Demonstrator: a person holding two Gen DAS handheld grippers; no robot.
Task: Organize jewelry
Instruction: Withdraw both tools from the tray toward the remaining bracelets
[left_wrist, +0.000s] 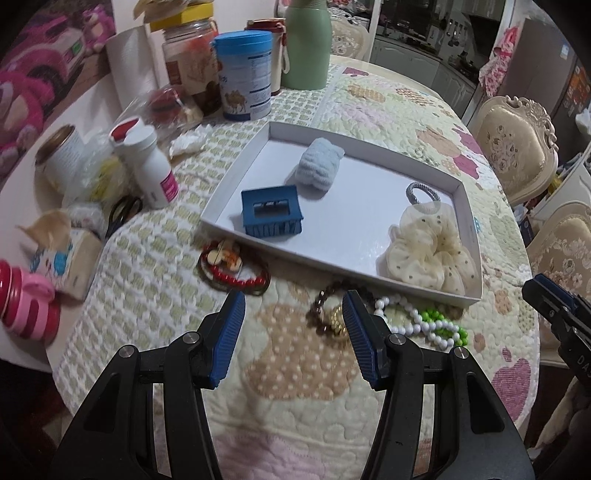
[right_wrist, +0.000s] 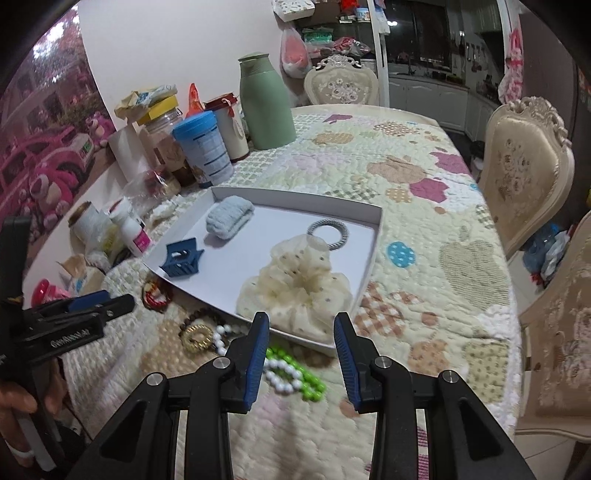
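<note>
A white tray (left_wrist: 236, 192) on the quilted table holds a blue claw clip (left_wrist: 271, 216), a pale blue scrunchie (left_wrist: 319, 166), a grey hair ring (left_wrist: 421, 194) and a cream scrunchie (left_wrist: 432, 254). In front of the tray lie a red bead bracelet (left_wrist: 236, 275), a brown bead bracelet with a gold coil tie (left_wrist: 328, 314) and white and green bead strings (left_wrist: 432, 325). My left gripper (left_wrist: 293, 306) hangs open above the cloth, nothing between its fingers. My right gripper (right_wrist: 301, 328) is open and empty over the tray's near edge (right_wrist: 295, 338) and the beads (right_wrist: 291, 373).
Along the left side stand a green flask (left_wrist: 306, 44), a blue-lidded tin (left_wrist: 245, 77), jars, a white pill bottle (left_wrist: 147, 166), scissors (left_wrist: 123, 214) and a tissue pack. Ornate chairs (right_wrist: 524, 166) line the right side. A hand (right_wrist: 22, 402) holds the left gripper.
</note>
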